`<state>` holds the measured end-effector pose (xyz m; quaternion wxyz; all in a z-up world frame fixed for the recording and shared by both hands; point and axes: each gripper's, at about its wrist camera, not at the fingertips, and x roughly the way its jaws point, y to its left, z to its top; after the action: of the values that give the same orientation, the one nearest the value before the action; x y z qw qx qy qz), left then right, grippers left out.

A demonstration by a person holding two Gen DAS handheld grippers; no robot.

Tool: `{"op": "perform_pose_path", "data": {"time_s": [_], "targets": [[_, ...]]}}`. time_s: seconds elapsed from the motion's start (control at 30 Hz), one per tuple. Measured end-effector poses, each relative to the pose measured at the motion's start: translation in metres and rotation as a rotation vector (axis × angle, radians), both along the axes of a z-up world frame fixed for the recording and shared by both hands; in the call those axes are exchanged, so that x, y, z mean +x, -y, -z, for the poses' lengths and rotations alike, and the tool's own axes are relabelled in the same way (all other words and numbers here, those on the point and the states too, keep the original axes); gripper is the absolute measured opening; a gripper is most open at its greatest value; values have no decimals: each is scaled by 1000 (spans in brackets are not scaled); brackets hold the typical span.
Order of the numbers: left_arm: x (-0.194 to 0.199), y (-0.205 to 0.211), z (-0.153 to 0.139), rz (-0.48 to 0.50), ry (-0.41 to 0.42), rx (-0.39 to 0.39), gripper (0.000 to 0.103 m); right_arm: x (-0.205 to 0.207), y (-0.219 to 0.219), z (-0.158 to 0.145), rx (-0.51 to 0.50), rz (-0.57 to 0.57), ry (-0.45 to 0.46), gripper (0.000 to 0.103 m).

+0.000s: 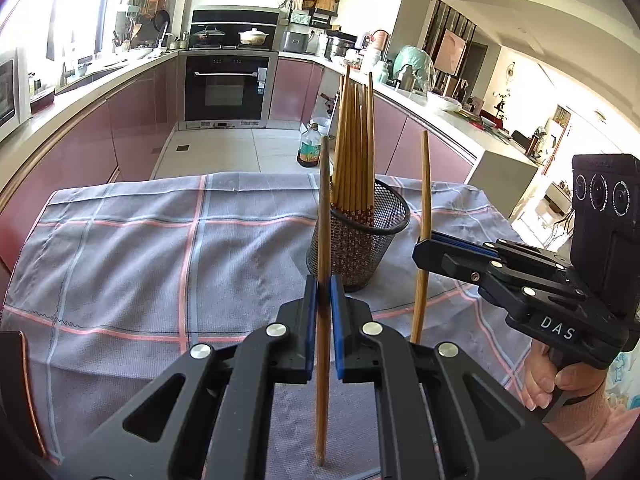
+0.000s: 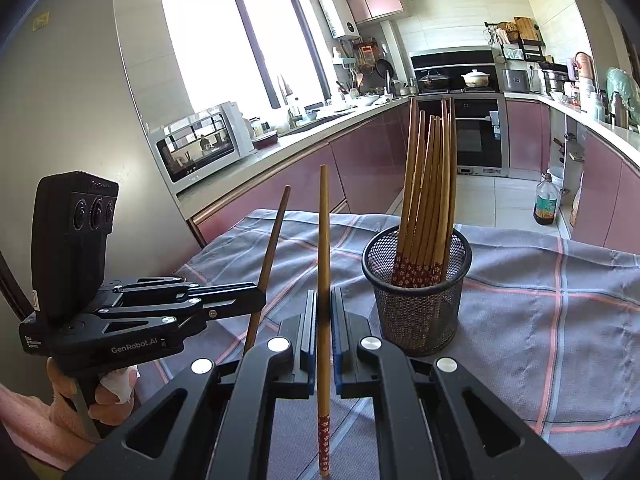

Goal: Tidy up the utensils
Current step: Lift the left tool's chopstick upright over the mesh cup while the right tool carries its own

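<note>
Smooth brown wooden chopsticks (image 2: 426, 196); black wire-mesh metal cup (image 2: 416, 308); matt grey checked woven cloth (image 1: 140, 264); matt black plastic gripper (image 1: 324, 328).

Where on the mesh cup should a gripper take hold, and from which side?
Grip the mesh cup across its wall below the rim, coming in level from the near side. It stands upright on the cloth, and the chopsticks fill its far part and stick up well above it, likely blocking a grip from above.
</note>
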<state>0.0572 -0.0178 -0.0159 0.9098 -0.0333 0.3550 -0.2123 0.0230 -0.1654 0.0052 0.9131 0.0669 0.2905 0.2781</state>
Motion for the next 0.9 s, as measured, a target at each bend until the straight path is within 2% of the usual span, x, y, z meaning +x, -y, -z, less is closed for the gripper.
{"op": "perform_pose_path", "data": {"time_s": [0.9], "targets": [[5,8,-10,22,33,-3,8,-1,13,-14,26,23,50,5]]}}
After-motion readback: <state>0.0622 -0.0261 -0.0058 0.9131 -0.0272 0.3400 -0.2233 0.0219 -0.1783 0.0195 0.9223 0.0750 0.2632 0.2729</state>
